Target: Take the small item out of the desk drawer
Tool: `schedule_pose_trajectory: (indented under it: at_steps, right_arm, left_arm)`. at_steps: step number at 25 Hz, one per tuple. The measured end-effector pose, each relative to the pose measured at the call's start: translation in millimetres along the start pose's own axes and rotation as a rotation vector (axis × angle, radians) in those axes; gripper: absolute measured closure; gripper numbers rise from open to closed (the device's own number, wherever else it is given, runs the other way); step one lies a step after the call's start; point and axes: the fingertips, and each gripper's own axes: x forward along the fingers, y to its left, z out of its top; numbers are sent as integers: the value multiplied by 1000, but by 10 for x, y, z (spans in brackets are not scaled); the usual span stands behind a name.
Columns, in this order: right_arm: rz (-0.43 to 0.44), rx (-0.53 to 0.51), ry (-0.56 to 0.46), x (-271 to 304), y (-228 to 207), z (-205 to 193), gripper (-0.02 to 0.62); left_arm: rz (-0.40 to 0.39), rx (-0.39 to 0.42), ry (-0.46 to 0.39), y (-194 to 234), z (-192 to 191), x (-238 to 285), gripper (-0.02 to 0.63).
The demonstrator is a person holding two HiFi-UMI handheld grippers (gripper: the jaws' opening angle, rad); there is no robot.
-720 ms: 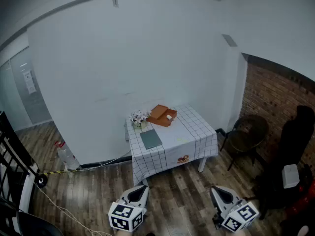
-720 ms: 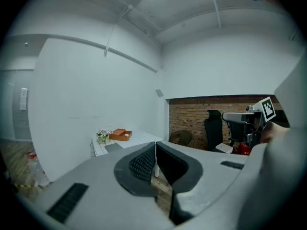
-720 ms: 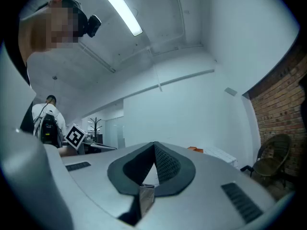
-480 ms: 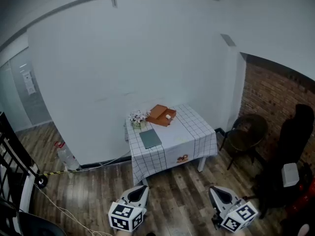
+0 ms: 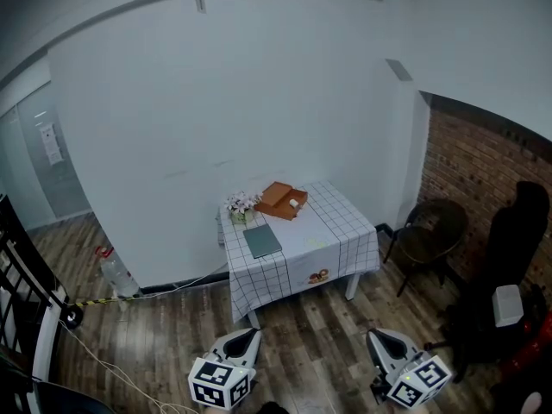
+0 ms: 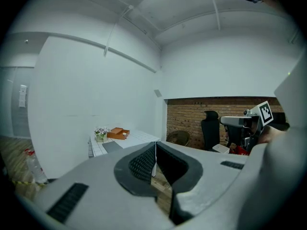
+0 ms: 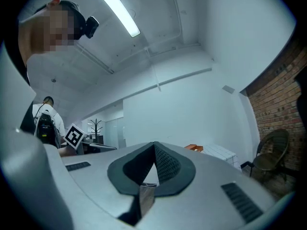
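**Head view.** The table (image 5: 341, 231), covered with a checked cloth, stands against the white wall. The orange drawer (image 5: 278, 198) rests on the tabletop at its far edge. The small white item (image 5: 295, 203) lies inside the drawer, at its right side. A pot of flowers (image 5: 239, 205) stands at the far left corner, just beside the drawer. A grey pad (image 5: 262, 241) lies near the left edge. The left gripper (image 5: 245, 335) and the right gripper (image 5: 379, 338) are over the wooden floor, well apart from the table.

**Left gripper view.** The jaws are pressed together with nothing between them. The table and drawer are far ahead.

**Right gripper view.** The jaws are pressed together and hold nothing. A wicker chair (image 7: 271, 152) stands at the right.
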Motion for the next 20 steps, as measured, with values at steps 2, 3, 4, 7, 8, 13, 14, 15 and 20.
schedule_pose_trajectory:
  at_steps: [2,3,4,7,8,13,14,15,20]
  right_arm:
    - [26,22,5,4,23,-55,592]
    - [37,34,10,10,19,-89,592]
    - [41,45,16,21,-3,-125,592]
    - [29,69,35,97,-130,-209,592]
    - [27,74,42,135,-171,-226,592]
    - [27,74,75,358,-364,-314,591]
    - [24,75,82,408,-418,-329,591]
    - [19,78,89,463,-478,-342,591]
    - [-5,88,108,844,-800,-390,591]
  left_arm:
    - [3,-12,4,41,-22,9,594]
    - [2,-15,7,58,-33,33,594]
    - [0,-16,8,72,-42,67,594]
    - [-12,-23,16,99,-68,214,594]
    - [-18,-26,20,107,-78,278,594]
    - [-47,-44,28,213,-122,688,594]
    - [-54,-48,29,239,-120,782,594]
    - [-61,-50,31,269,-111,877,594]
    - [-89,-65,38,526,-61,1402,594]
